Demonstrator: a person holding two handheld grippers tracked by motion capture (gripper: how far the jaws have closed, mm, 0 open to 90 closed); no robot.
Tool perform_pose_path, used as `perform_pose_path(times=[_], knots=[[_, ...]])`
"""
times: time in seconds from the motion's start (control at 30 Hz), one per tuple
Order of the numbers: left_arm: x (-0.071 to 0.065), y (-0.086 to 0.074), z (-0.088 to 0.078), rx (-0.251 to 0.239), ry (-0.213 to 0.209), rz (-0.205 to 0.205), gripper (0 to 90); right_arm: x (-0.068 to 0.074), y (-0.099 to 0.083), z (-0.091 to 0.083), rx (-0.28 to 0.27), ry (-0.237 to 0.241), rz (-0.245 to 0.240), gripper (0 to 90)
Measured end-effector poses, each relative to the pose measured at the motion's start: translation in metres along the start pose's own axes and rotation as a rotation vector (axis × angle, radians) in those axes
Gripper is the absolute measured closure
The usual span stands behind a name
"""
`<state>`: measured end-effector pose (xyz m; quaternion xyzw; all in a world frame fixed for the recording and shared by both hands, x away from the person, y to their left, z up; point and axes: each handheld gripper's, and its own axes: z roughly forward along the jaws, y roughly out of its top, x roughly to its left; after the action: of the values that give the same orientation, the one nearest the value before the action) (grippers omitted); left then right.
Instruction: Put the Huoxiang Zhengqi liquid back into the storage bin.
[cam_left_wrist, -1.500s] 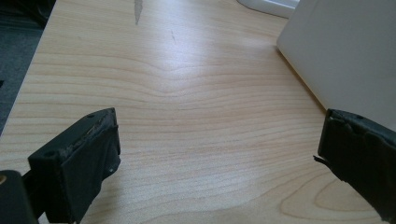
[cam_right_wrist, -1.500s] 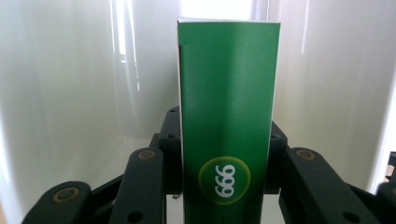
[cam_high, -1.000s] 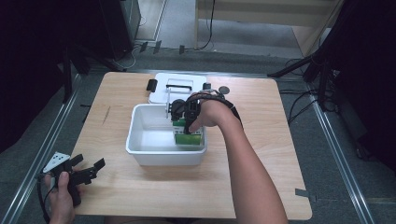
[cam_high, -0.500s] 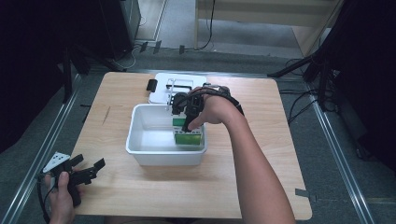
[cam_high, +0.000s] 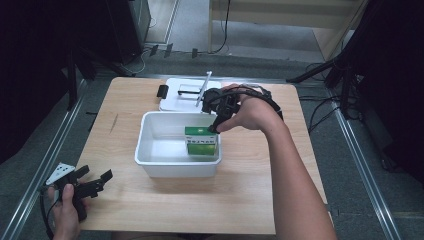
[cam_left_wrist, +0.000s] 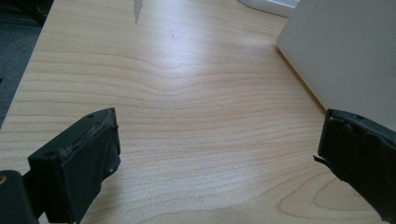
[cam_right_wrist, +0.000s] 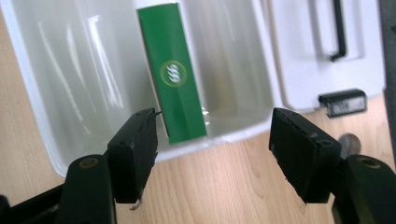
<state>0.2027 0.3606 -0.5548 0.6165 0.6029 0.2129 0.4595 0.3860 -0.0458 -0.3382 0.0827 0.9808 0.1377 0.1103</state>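
Observation:
A green and white box (cam_high: 201, 141) stands inside the white bin (cam_high: 150, 162), against its right wall; the right gripper view shows its green side (cam_right_wrist: 173, 74). My right gripper (cam_high: 216, 120) hovers just above the bin's right rim, open, with nothing between its jaws (cam_right_wrist: 212, 149). My left gripper (cam_high: 95, 182) rests low at the table's front left corner, open over bare wood (cam_left_wrist: 215, 158), with the bin's outer wall (cam_left_wrist: 345, 56) to its right.
The bin's white lid (cam_high: 182, 94) with a black handle lies behind the bin; it also appears in the right gripper view as the lid (cam_right_wrist: 317, 51). A small black clip (cam_high: 162, 91) sits left of the lid. Wooden table (cam_high: 240, 195) has free room in front.
My right gripper has lifted up and back out of the bin to its right rim, leaving the green box standing inside. The left gripper has not moved.

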Motion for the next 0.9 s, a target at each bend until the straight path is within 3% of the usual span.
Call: perform_pose_path(times=[0.13,0.2,0.23,0.43,0.9], knots=[[0.0,0.0,0.0,-0.003,0.0,-0.001,0.0,-0.004,-0.011,-0.007,-0.043,-0.02,0.052,32.3],[0.0,0.0,0.0,-0.003,0.0,-0.003,0.0,-0.007,-0.024,-0.012,-0.092,-0.034,0.109,31.9],[0.0,0.0,0.0,-0.003,0.0,-0.003,0.0,-0.007,-0.024,-0.012,-0.092,-0.034,0.109,31.9],[0.0,0.0,0.0,-0.004,0.003,-0.005,0.0,-0.015,-0.056,-0.016,-0.173,-0.086,0.218,30.5],[0.0,0.0,0.0,-0.002,0.003,-0.001,0.0,-0.014,-0.118,-0.011,-0.366,-0.195,0.385,31.1]])
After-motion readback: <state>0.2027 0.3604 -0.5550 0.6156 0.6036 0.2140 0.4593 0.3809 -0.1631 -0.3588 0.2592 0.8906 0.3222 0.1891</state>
